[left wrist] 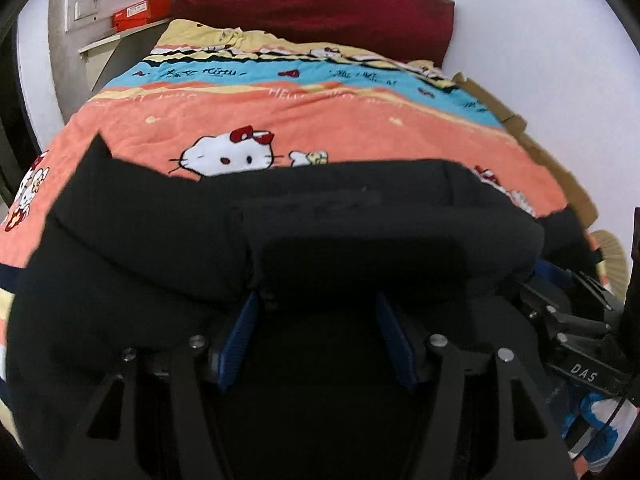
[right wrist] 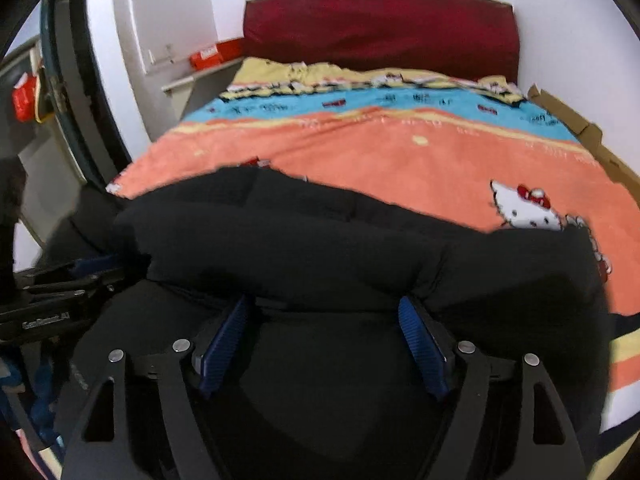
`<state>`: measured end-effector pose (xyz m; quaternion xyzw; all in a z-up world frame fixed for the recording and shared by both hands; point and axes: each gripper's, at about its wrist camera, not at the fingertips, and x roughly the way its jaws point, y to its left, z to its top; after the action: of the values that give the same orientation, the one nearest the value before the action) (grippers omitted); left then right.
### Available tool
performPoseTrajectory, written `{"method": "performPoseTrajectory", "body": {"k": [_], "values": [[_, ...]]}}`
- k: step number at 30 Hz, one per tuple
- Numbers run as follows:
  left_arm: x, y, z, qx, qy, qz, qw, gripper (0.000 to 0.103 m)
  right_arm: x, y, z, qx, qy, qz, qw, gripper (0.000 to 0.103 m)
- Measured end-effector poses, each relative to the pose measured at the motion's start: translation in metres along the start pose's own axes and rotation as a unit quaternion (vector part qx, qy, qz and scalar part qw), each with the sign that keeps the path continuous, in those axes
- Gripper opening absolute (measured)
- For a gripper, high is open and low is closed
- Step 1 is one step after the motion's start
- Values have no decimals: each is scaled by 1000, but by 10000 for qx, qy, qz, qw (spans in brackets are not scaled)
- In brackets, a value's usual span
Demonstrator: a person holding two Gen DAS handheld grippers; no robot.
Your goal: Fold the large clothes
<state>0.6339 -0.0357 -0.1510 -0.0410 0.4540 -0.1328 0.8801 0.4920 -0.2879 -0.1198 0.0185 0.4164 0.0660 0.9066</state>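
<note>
A large black garment (left wrist: 280, 216) lies on the bed, its near part doubled over into a thick fold; it also shows in the right wrist view (right wrist: 320, 240). My left gripper (left wrist: 316, 300) has its blue pads (left wrist: 240, 336) spread wide, with the folded edge of the garment draped over the tips, which are hidden. My right gripper (right wrist: 324, 304) stands the same way, blue pads (right wrist: 420, 344) apart, tips under the fold. The right gripper's body shows at the right of the left view (left wrist: 572, 320), and the left gripper's body at the left of the right view (right wrist: 60, 292).
The bed carries an orange, blue and yellow Hello Kitty blanket (left wrist: 320, 120). A dark red headboard cushion (left wrist: 316, 4) leans on the white wall. A shelf with a red box (left wrist: 140, 14) stands left of the bed. Cardboard (left wrist: 540, 152) lines the bed's right side.
</note>
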Motion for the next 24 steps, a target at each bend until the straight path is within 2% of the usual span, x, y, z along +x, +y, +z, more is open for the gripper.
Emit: {"method": "performPoseTrajectory", "body": {"k": [3, 6, 8, 11, 13, 16, 21, 24], "values": [[11, -1, -1, -25, 35, 107, 9999, 60, 12, -7, -5, 34, -9, -21, 10000, 76], [0, -2, 1, -16, 109, 100, 9999, 60, 9, -6, -2, 4, 110, -36, 9999, 75], [-25, 4, 0, -71, -57, -27, 10000, 60, -9, -9, -2, 31, 23, 111, 9999, 75], [-61, 28, -4, -225, -355, -118, 9990, 60, -46, -22, -12, 28, -360, -2, 9993, 76], [-66, 48, -10, -264, -315, 106, 9991, 60, -60, -38, -20, 156, -454, -10, 9988, 77], [-52, 79, -16, -443, -70, 450, 9980, 60, -52, -64, -32, 289, -209, -190, 9992, 77], [-40, 103, -25, -665, -15, 360, 9971, 61, -29, -79, -40, 551, -9, -188, 9983, 81], [-54, 108, -26, -691, -84, 355, 9969, 60, -34, -81, -38, 615, 59, -253, 9978, 82]]}}
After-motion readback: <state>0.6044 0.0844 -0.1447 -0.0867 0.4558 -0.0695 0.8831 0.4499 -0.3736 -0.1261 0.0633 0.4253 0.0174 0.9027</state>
